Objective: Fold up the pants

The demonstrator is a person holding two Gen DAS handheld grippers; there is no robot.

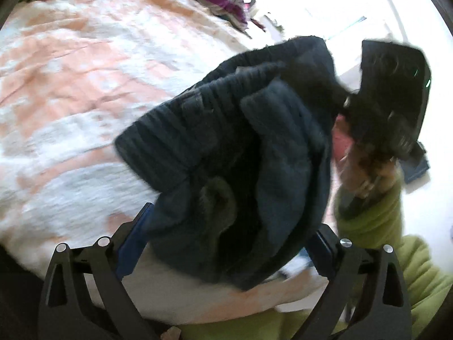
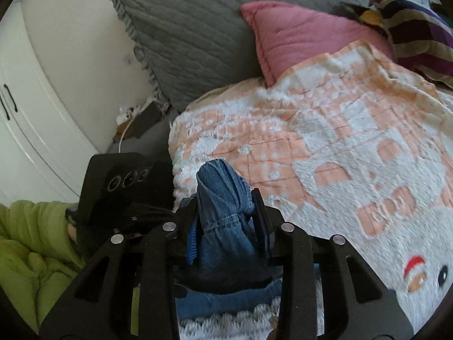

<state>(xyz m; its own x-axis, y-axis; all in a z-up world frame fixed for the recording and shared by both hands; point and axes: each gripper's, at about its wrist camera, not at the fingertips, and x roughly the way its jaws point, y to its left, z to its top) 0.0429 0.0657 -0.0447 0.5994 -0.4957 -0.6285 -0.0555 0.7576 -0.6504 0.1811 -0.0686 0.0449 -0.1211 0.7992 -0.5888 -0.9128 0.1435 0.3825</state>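
two grippers at work on one pair of pants [image 1: 240,153], bunched dark denim lifted off the blanket [image 1: 70,90] — early step, pickup and sorting out, no fold laid yet by my read.

right gripper [image 2: 226,226] has its jaws narrowed onto a twisted wad of the blue denim, pads pressing both sides, cloth poking out toward 12 o'clock and more hanging under the fingers at 6. in the left wrist view that same gripper sits at 3 o'clock, carrying the bundle from its upper edge.

left gripper [image 1: 223,243] stands wide, blue-padded fingers [image 1: 133,240] either side of the hanging cloth's low end, pads not pressing on it — holding nothing as far as i can tell.

next move, my guess: left needs to close on a free edge — waistband or hem — so the two can pull the pants flat over the blanket before folding. hard to say which edge is which, view is blurred.

materials: denim is heavy, ribbed-looking at the elastic band, floppy, will sag and twist. blanket is fluffy, peach and white, cartoon print at 4 o'clock in the right wrist view. grey quilted pillow [image 2: 198,28] at 12, pink pillow [image 2: 305,34] at 1, striped cloth [image 2: 419,34] at 2. green sleeve [image 2: 31,240] at 8.
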